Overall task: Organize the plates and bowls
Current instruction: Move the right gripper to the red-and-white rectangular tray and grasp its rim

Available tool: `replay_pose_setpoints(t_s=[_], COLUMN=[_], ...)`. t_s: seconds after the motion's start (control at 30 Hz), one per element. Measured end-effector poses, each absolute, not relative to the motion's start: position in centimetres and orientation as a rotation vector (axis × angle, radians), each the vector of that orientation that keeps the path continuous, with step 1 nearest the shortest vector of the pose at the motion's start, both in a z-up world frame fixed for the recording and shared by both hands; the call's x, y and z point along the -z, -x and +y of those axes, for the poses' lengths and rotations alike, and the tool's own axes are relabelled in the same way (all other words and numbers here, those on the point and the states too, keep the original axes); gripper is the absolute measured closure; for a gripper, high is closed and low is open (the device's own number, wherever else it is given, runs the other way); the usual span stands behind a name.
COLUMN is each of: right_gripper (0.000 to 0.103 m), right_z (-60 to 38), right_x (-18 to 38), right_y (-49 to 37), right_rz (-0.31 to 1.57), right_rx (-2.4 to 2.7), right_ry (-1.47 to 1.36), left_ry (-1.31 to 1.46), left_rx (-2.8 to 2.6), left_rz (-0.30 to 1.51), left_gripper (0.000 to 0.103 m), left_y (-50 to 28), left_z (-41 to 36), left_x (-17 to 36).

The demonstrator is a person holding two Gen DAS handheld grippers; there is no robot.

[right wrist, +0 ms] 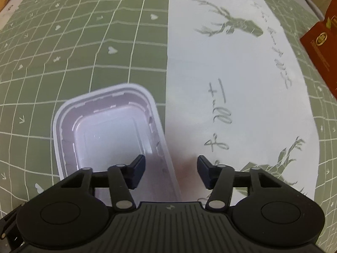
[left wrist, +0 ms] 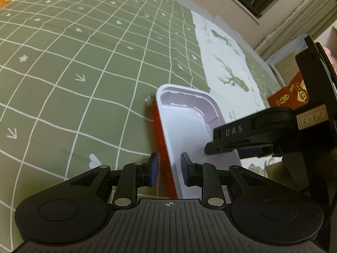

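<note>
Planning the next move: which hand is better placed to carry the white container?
Left: the left gripper pinches the white container by its rim; the right gripper only straddles the opposite rim, jaws apart.

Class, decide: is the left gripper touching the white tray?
Cannot tell. In the left wrist view, the left gripper straddles the white tray's rim, but neither contact nor a clear gap shows at the pads.

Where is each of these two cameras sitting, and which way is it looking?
Left wrist view: rides on the left gripper, looking forward and down along its fingers, which straddle the white container's left rim; the right gripper enters from the right.
Right wrist view: rides on the right gripper, looking steeply down; its fingers straddle the container's right rim without pressing it.
Shared: the container, the green grid cloth, the orange box.
</note>
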State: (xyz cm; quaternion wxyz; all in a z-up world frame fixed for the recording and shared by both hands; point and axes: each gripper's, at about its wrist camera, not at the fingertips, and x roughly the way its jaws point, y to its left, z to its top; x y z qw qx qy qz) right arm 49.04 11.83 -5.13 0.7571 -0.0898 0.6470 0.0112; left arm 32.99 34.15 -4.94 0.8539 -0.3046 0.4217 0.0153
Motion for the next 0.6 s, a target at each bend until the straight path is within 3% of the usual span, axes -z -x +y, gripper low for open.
replay_pose_setpoints(t_s=[0.2,0.4,0.6], right_gripper=[0.066,0.068,0.068], right_z=[13.1,13.9,11.6], right_x=[5.5,3.9,-3.2], right_y=[-48.0,-46.3,-42.1], right_rz=[1.432,1.398,1.288], right_rx=[-0.087,-0.144,-0.217], right_ry=[0.205,0.215,0.123], left_ry=[0.692,0.694,0.745], left_rx=[-0.022,-0.012,0.137], left_rz=[0.902,0.857,0.729], left_gripper=[0.076,0.076,0.071], left_y=[-33.3,-31.7,-26.8], left_z=[35.0,35.8,36.1], left_x=[5.6,3.2,-2.2])
